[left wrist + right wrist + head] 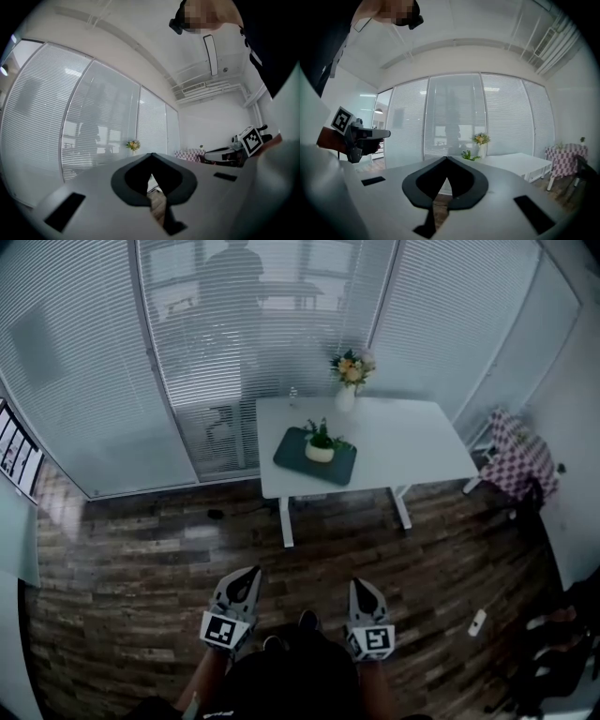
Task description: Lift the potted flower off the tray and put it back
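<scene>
A small green plant in a white pot (320,443) stands on a dark tray (292,454) on the white table (403,437), far ahead of me. My left gripper (245,581) and right gripper (363,592) are held low and close to my body, both shut and empty, well short of the table. In the right gripper view the potted plant (468,155) shows small beyond the shut jaws of my right gripper (446,163). In the left gripper view my left gripper (151,157) hides the plant behind its jaws.
A white vase of yellow flowers (349,376) stands at the table's far edge by the blinds. A chair with a checked cover (518,465) sits to the table's right. Wooden floor (169,559) lies between me and the table. A small white object (477,622) lies on the floor.
</scene>
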The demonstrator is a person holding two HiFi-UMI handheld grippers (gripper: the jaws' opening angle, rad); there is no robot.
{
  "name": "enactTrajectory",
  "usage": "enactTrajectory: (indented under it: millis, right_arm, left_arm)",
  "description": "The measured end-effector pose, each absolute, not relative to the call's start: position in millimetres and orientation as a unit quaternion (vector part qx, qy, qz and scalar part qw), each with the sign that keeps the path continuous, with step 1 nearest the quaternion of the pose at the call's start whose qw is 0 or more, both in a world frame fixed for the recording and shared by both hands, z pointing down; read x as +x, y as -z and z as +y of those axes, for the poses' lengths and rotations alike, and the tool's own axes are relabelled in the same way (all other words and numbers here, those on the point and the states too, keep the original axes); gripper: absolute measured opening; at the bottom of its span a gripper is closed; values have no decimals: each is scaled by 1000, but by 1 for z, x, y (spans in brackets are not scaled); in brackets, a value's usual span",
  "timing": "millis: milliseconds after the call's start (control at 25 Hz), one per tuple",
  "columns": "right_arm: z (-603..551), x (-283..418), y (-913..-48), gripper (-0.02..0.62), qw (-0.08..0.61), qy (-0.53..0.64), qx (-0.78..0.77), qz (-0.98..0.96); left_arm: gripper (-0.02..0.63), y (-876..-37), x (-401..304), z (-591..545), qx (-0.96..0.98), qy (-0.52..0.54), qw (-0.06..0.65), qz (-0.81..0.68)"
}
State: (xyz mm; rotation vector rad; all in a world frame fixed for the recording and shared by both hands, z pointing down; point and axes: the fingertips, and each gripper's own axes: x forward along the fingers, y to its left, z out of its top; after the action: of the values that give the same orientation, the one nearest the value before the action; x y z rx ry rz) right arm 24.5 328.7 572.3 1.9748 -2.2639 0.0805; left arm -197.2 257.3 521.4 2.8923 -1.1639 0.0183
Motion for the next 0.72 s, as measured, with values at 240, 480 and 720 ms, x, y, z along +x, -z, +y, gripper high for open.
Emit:
enactTrajectory:
  millis: [240,480,720]
  right_arm:
    - [326,18,-571,3,73,-22,661,-747]
    - [320,0,-561,3,72,-22,652,-755]
    - [310,5,-572,3,90,-20,647,-757]
  left_arm:
    - [6,-519,-215,258,926,6,10,-377]
    - [6,-518,-219,252,927,1,0,-375]
    - [6,-518,-209,241,929,6,1,-369]
